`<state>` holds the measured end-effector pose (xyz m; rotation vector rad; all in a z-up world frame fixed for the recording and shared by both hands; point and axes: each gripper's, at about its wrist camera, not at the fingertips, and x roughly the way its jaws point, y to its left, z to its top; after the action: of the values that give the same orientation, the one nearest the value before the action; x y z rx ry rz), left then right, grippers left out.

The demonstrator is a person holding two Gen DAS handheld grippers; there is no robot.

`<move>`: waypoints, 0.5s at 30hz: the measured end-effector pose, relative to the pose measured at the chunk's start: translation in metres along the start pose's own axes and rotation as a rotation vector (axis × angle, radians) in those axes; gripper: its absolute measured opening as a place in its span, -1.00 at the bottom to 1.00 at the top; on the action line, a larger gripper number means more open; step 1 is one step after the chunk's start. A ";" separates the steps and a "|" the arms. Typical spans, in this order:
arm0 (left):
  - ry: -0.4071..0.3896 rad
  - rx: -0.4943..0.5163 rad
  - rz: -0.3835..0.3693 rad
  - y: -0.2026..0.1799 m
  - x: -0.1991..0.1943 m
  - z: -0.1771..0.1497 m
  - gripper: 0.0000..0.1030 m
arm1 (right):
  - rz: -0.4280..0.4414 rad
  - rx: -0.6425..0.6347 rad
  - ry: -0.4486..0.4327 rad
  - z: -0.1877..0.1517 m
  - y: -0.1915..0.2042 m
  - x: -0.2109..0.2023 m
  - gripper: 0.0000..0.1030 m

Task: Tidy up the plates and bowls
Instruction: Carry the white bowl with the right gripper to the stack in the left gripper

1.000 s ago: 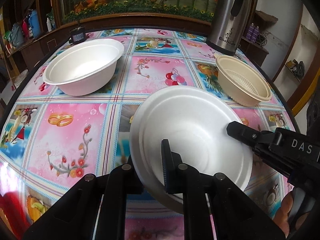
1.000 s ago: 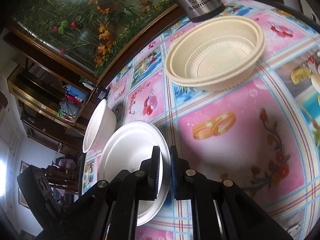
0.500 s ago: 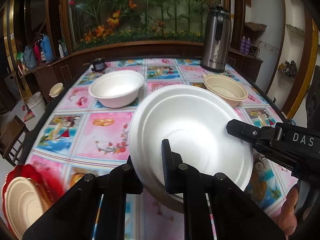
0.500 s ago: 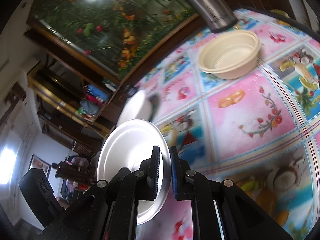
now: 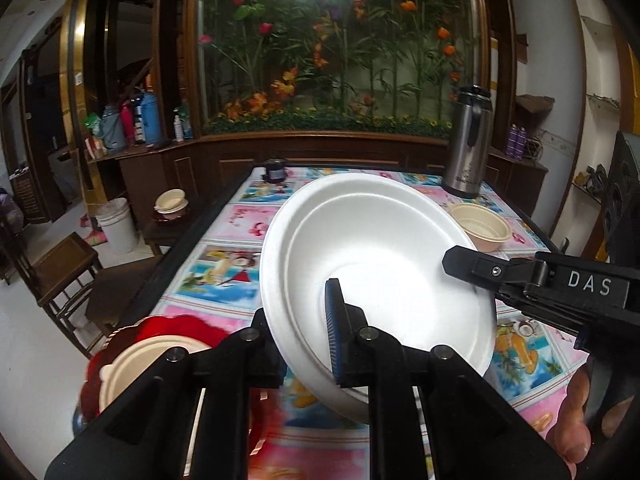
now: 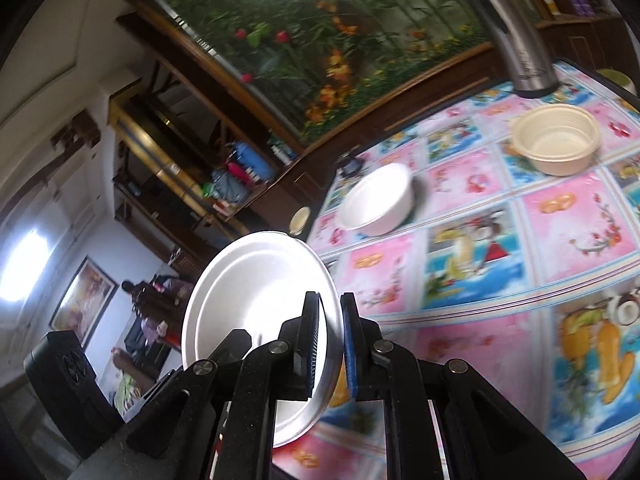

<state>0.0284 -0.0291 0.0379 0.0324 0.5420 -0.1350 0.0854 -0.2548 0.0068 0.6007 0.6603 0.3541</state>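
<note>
White plate (image 5: 380,256): looks light, thin, bendable foam. Left gripper (image 5: 304,344) and right gripper (image 6: 330,344) both clamp opposite rims; hold at rims.

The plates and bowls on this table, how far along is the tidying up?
Done, it seems: a beige plate already lies on the red dish at the table's near left corner. In hand: the white foam plate is lifted off the table, tilted, with the left claw and right claw each shut on its rim. Left: the white bowl and the beige bowl sit apart on the tablecloth.
</note>
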 end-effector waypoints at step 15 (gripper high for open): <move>0.121 -0.103 0.171 0.101 0.018 -0.049 -0.73 | 0.036 -0.092 0.200 -0.066 0.080 0.103 -0.74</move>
<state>0.0320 0.0719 -0.0139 -0.0138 0.6635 0.0623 0.1085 -0.1158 -0.0335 0.4941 0.8214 0.4802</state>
